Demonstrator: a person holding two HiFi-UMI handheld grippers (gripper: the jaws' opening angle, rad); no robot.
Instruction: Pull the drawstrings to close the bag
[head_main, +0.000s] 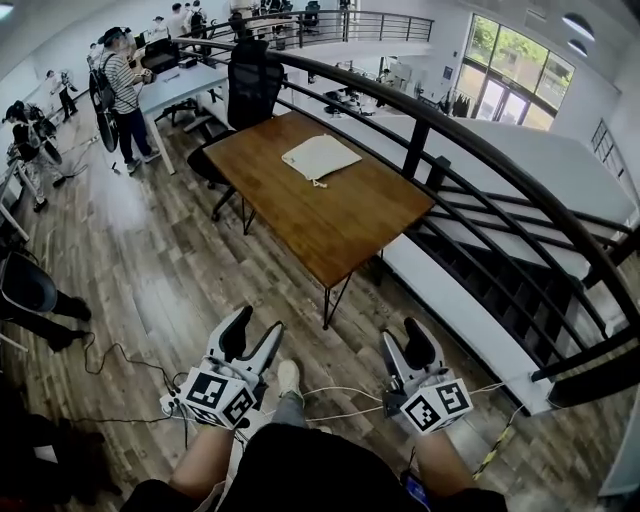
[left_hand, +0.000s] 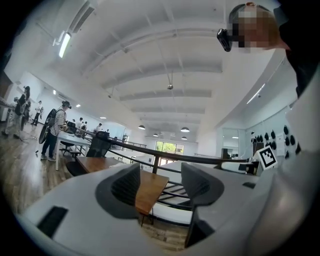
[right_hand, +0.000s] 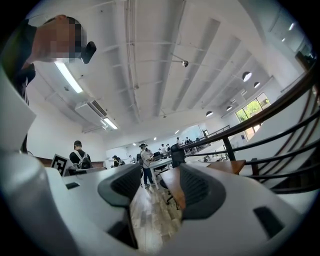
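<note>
A cream drawstring bag (head_main: 320, 156) lies flat on the far half of a brown wooden table (head_main: 340, 225), its drawstring end (head_main: 320, 183) pointing toward me. Both grippers are held low near my legs, well short of the table. My left gripper (head_main: 253, 328) is open with nothing between its jaws; in the left gripper view (left_hand: 162, 181) only the table's corner (left_hand: 150, 189) shows through the gap. My right gripper (head_main: 404, 338) is also open and empty; in the right gripper view (right_hand: 159, 187) floor and the table edge (right_hand: 174, 192) lie beyond it. The bag shows in neither gripper view.
A black railing (head_main: 470, 150) curves along the table's right side. A black office chair (head_main: 250, 85) stands behind the table, with a white desk (head_main: 185, 85) and a person in a striped shirt (head_main: 125, 90) at the back left. Cables (head_main: 130, 362) trail over the wood floor.
</note>
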